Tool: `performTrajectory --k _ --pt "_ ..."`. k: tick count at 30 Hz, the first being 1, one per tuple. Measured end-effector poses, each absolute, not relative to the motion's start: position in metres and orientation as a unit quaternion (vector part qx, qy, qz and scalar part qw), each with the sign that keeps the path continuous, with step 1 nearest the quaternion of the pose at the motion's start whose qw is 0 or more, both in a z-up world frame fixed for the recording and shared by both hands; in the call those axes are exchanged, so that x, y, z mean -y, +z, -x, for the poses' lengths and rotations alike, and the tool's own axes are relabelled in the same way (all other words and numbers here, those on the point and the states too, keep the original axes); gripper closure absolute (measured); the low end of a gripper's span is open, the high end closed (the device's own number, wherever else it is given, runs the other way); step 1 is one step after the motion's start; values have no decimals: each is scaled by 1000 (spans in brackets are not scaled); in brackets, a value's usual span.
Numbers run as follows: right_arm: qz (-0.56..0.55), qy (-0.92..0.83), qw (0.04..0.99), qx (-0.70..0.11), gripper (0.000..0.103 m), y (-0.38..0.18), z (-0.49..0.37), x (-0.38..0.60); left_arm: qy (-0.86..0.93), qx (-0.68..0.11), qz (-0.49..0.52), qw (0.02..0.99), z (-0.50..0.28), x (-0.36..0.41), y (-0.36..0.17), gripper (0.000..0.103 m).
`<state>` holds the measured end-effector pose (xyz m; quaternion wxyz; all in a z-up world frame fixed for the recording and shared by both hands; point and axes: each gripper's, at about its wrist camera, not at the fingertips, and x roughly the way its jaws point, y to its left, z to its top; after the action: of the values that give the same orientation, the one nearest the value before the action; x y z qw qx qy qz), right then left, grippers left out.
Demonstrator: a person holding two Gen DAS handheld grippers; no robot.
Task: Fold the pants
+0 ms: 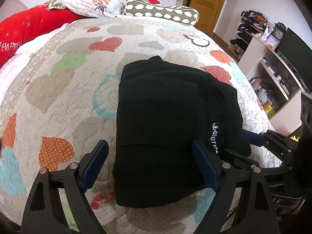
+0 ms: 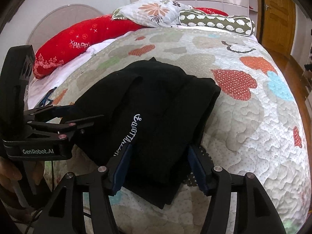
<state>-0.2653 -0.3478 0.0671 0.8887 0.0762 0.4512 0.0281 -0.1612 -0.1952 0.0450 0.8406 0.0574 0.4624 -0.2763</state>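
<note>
A big bed wears a soft quilted cover with orange, green, blue and tan hearts sewn on it. At the far end, toward 12 o'clock, lie a long red pillow with white sparkles, a white pillow with orange flowers and a round olive-green bolster with white spots. A brown wooden door stands at 1 o'clock in the left view, and white shelves full of small things stand at 3 o'clock, with a little clock on top.

The black folded pants lie flat in the middle of the cover, with white stitched letters on one side.

The left gripper has black arms and blue pads. Its jaws stand wide apart over the near edge of the pants, the left pad over the cover and the right pad over the black cloth. It holds nothing.

The right gripper is open too, less wide. The near corner of the pants lies between its blue pads, but they do not squeeze it
</note>
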Motion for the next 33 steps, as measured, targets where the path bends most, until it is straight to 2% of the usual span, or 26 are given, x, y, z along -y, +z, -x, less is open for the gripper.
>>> performTrajectory --k 21,33 --pt "-170 25 884 -436 27 78 264 379 -282 -461 -42 840 150 182 68 15" --pt "-238 51 871 -426 21 57 257 398 -303 -517 16 800 117 166 54 15"
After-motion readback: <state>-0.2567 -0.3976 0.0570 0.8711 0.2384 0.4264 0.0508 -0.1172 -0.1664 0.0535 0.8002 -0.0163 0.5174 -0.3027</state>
